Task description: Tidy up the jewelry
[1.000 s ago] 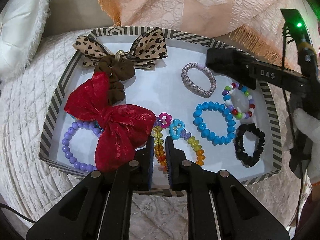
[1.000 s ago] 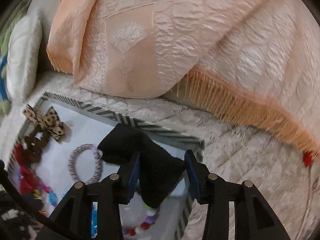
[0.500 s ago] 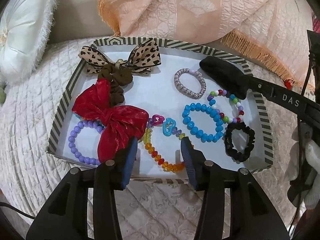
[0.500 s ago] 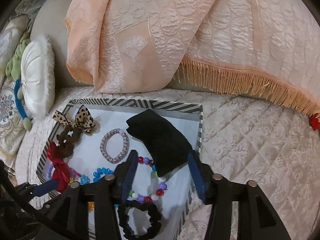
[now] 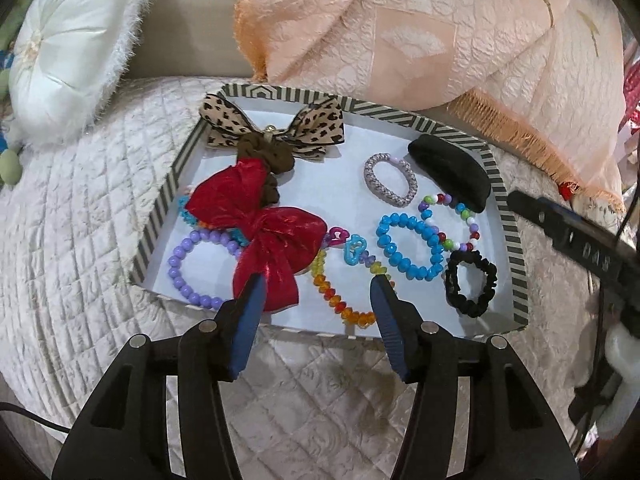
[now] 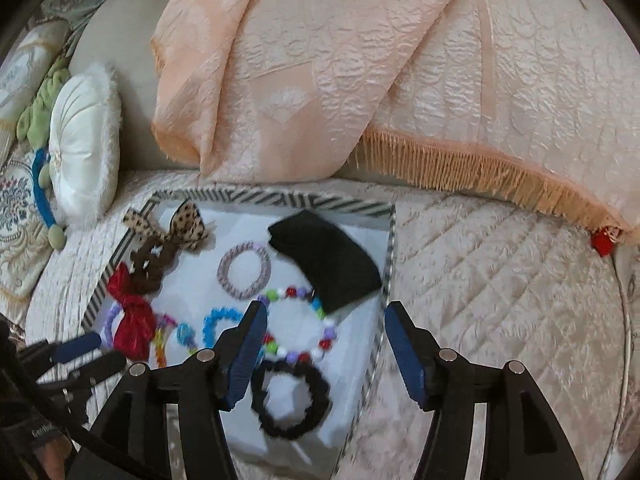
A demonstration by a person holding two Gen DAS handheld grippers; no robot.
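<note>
Tray [image 5: 516, 240] holds bracelets, bows; black pouch [image 5: 452, 172] apparently inside, far corner. Left gripper [image 5: 316, 300], right gripper [image 6: 324, 320] spread wide, empty.

i'm looking at a quilted cream bedspread [image 5: 72, 240] carrying everything; a striped-rim tray [image 5: 505, 216] is sitting directly on it, near the middle; a white round cushion [image 5: 68, 52] is resting at the bed's far left edge, well apart from the tray; a peach fringed throw [image 6: 360, 80] is lying draped behind the tray, its fringe trailing onto the quilt just beside the tray's far right corner.
</note>
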